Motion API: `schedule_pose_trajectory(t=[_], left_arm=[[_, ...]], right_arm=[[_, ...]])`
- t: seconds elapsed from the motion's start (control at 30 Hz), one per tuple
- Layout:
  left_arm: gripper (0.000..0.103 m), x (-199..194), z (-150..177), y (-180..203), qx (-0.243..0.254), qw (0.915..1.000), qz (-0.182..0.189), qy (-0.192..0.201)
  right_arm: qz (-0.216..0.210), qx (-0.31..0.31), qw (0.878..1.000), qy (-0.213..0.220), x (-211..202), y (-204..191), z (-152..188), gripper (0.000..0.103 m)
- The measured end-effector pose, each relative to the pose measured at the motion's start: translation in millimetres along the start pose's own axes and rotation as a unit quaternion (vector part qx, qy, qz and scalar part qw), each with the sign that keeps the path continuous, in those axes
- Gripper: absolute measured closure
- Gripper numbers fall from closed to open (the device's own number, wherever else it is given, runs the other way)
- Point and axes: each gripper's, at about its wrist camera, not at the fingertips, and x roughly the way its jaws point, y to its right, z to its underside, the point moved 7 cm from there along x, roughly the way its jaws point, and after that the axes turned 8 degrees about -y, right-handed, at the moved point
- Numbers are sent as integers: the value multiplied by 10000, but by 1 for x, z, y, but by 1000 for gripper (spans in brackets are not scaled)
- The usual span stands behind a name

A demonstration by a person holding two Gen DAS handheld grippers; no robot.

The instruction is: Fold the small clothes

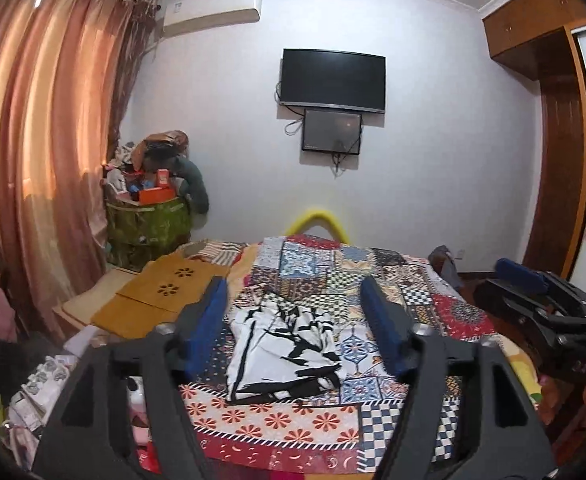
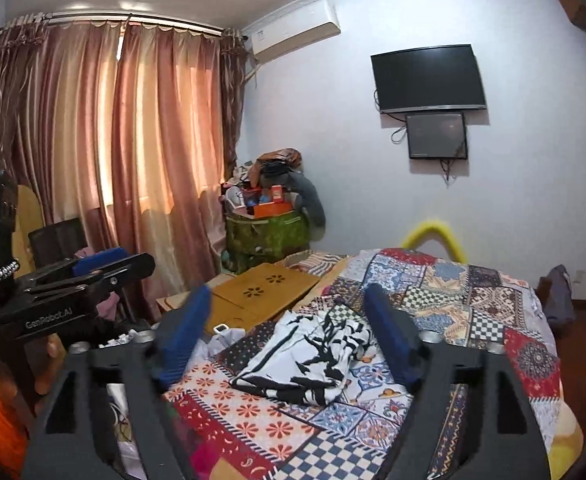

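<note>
**Two open grippers above a garment on a bed**

The left gripper hangs with its blue-padded jaws wide apart, empty; the right gripper likewise; between them a crumpled white garment with black brush-stroke print lies on the colourful patchwork bedspread; a yellow wooden folding table lies beside it.

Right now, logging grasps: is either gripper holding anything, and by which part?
Nothing: left gripper and right gripper are open above the black-and-white patterned garment.

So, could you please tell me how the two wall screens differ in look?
The upper screen is wider and larger; the lower screen is smaller and squarer. The upper screen looks plain black; the lower screen looks greyer, with faint reflections. Both hang on the white wall, switched off, with cables dangling.
</note>
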Motion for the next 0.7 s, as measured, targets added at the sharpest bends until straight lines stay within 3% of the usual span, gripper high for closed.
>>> schedule_pose_trajectory(t=[0.23, 0.7], left_arm=[[1, -11, 7, 4, 75, 9998, -69, 167], [0, -13, 12, 2, 13, 9997, -100, 205]], right_arm=[[184, 16, 9998, 114, -9, 1, -1, 1], [205, -16, 9997, 144, -17, -4, 6, 1]])
